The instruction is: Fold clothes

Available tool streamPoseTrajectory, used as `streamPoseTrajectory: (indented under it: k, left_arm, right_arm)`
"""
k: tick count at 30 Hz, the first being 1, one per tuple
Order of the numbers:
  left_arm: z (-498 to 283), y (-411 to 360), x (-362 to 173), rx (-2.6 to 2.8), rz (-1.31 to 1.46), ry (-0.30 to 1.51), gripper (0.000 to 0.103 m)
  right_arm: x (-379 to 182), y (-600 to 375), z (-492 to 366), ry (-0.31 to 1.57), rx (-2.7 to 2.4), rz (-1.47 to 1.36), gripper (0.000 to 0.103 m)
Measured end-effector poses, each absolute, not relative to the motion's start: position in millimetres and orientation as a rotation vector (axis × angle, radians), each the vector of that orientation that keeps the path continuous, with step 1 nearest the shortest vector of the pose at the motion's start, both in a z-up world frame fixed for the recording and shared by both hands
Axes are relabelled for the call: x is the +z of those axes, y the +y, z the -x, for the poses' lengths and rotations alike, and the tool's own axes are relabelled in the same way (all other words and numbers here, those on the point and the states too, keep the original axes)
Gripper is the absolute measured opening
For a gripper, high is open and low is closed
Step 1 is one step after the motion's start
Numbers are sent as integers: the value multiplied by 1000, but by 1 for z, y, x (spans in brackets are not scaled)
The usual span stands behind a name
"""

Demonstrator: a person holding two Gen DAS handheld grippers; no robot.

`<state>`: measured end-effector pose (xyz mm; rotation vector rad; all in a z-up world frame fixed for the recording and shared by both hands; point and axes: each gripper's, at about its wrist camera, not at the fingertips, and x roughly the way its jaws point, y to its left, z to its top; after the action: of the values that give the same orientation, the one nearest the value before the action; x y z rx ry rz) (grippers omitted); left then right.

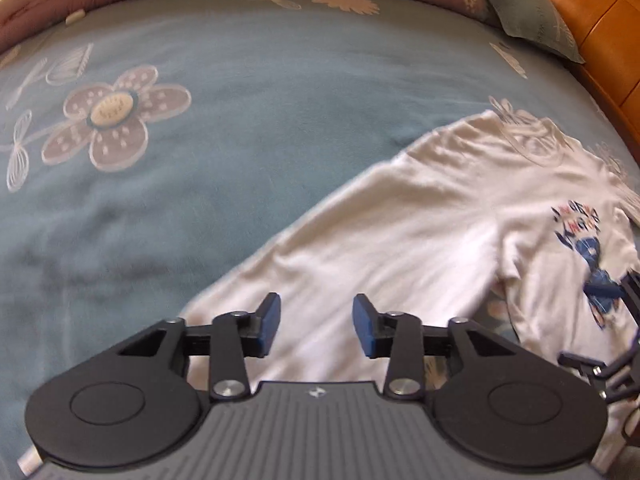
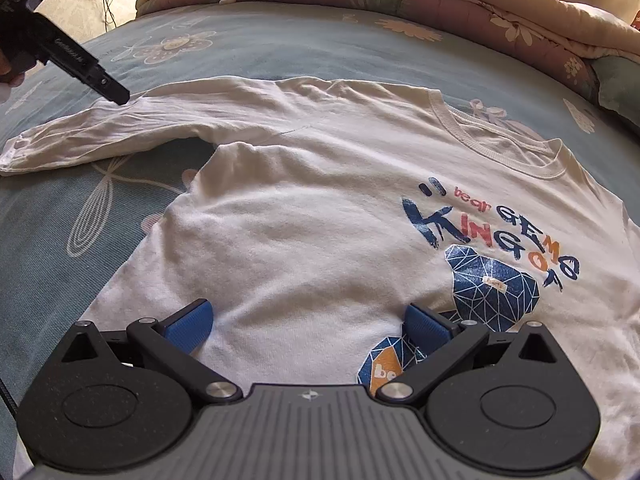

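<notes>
1. Shirt (image 2: 304, 216): a white long-sleeved top with a ribbed round collar lies spread face up on the blue flowered bedspread (image 1: 248, 92), its chest print showing a blue faceted bear under painted lettering
2. Sleeve (image 2: 100, 136) stretches out flat to the left in the right wrist view, cuff at the far left end, wrinkled along its length and separated from the body of the top by a wedge of bare bedspread
3. Left gripper (image 1: 316, 330) hangs over the sleeve cloth; its blue pads stand apart with a clear gap, and nothing is pinched between them; the cloth lies below
4. In the right wrist view the same left gripper appears at the upper left as a dark tool whose tip sits just over the upper edge of the sleeve; whether it touches the fabric cannot be told
5. Right gripper (image 2: 308, 328) is low over the lower chest of the top, fingers (image 2: 188, 326) spread wide, one pad beside the bear print; no fold of cloth is gripped between them
6. A pink and floral quilt (image 2: 400, 4) is bunched along the far side of the bed, with a green pillow (image 1: 532, 20) and an orange wooden headboard (image 1: 600, 32) at the right
</notes>
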<state>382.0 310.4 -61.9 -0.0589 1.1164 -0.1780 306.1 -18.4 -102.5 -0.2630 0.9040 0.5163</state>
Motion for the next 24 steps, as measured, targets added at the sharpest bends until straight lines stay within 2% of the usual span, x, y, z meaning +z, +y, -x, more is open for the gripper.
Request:
streamPoseTrajectory:
  k: [6, 13, 16, 18, 20, 24]
  left_arm:
    - [-364, 353, -76, -53, 121, 1116, 43]
    - [-338, 403, -48, 37, 268, 1084, 41]
    - [-328, 400, -57, -29, 331, 1127, 43]
    - [-324, 393, -71, -1, 285, 1180, 44]
    - [-317, 394, -76, 91, 182, 1157, 41]
    - [-302, 429, -76, 338, 193, 1134, 47]
  right_arm:
    - [-102, -18, -308, 919, 528, 275, 103]
    - [-102, -18, -309, 929, 534, 285, 103]
    - [-101, -17, -309, 932, 534, 287, 103]
    - [-101, -17, -309, 933, 534, 288, 103]
    - [-101, -17, -310, 937, 535, 291, 103]
    - [-101, -16, -311, 943, 535, 295, 103]
